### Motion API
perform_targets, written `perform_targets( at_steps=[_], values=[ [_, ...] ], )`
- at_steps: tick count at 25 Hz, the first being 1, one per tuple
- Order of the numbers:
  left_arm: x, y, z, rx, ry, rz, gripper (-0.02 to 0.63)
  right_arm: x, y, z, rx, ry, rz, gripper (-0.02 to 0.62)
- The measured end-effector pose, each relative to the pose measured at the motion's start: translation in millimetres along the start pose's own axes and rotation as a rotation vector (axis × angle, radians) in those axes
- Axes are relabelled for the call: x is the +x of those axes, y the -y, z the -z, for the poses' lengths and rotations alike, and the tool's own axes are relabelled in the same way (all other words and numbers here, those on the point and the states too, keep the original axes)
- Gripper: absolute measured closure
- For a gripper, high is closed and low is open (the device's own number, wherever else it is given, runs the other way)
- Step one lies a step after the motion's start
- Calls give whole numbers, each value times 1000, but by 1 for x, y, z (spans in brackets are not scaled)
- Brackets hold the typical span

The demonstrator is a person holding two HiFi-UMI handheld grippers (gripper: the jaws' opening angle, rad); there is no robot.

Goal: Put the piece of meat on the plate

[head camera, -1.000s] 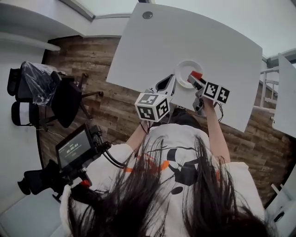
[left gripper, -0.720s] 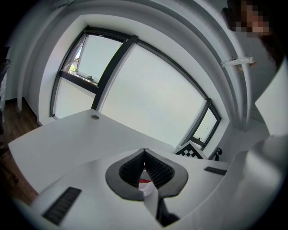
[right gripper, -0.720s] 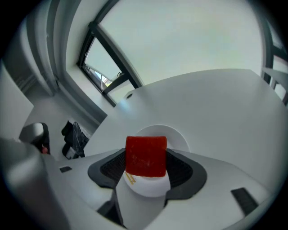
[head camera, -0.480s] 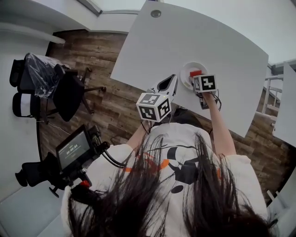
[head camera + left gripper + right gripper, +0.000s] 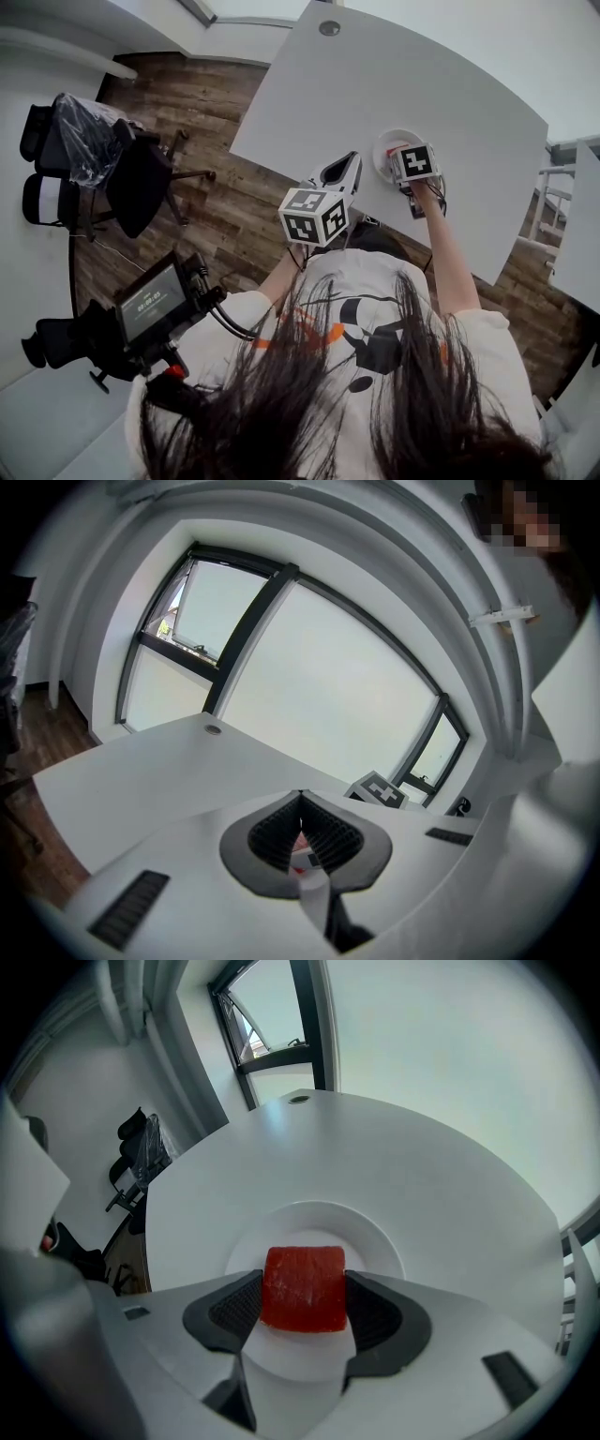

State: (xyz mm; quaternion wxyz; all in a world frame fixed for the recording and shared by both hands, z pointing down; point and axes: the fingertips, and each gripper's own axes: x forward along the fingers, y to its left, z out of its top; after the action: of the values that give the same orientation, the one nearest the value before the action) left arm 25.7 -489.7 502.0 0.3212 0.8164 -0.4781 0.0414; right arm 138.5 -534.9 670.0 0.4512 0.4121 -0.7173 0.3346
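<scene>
A red block of meat (image 5: 303, 1288) sits clamped between the dark pads of my right gripper (image 5: 303, 1299). It hangs just above the middle of a white round plate (image 5: 380, 1241) on the white table (image 5: 441, 1185). In the head view the right gripper's marker cube (image 5: 415, 161) covers most of the plate (image 5: 385, 143), and the meat is mostly hidden there. My left gripper (image 5: 341, 174) hovers at the table's near edge, left of the plate, its pads (image 5: 281, 832) closed together with nothing held.
A cable grommet (image 5: 329, 28) marks the table's far side. Black office chairs (image 5: 103, 169) stand on the wood floor to the left. A second white table (image 5: 574, 225) lies to the right. Large windows (image 5: 309, 686) run behind the table.
My right gripper has carried the meat from the plate's right rim to over its middle. The left gripper has stayed about where it was.
</scene>
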Motion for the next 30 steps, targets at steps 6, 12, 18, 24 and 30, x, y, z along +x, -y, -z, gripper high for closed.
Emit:
perform_targets(
  at_steps=[6, 12, 18, 24, 30],
  values=[
    [0, -2, -2, 1, 6, -4, 600, 0, 0, -4, -1, 48, -5, 316],
    [3, 0, -2, 5, -1, -1, 601, -11, 11, -15, 51, 110, 1, 314],
    [2, 2, 1, 15, -11, 17, 601, -53, 16, -25, 251, 284, -55, 316],
    [2, 11, 7, 42, -29, 55, 600, -112, 2, -31, 653, 552, -348, 316],
    [-1, 22, 16, 66, -51, 103, 600, -141, -18, -13, 804, 660, -443, 319]
  ],
)
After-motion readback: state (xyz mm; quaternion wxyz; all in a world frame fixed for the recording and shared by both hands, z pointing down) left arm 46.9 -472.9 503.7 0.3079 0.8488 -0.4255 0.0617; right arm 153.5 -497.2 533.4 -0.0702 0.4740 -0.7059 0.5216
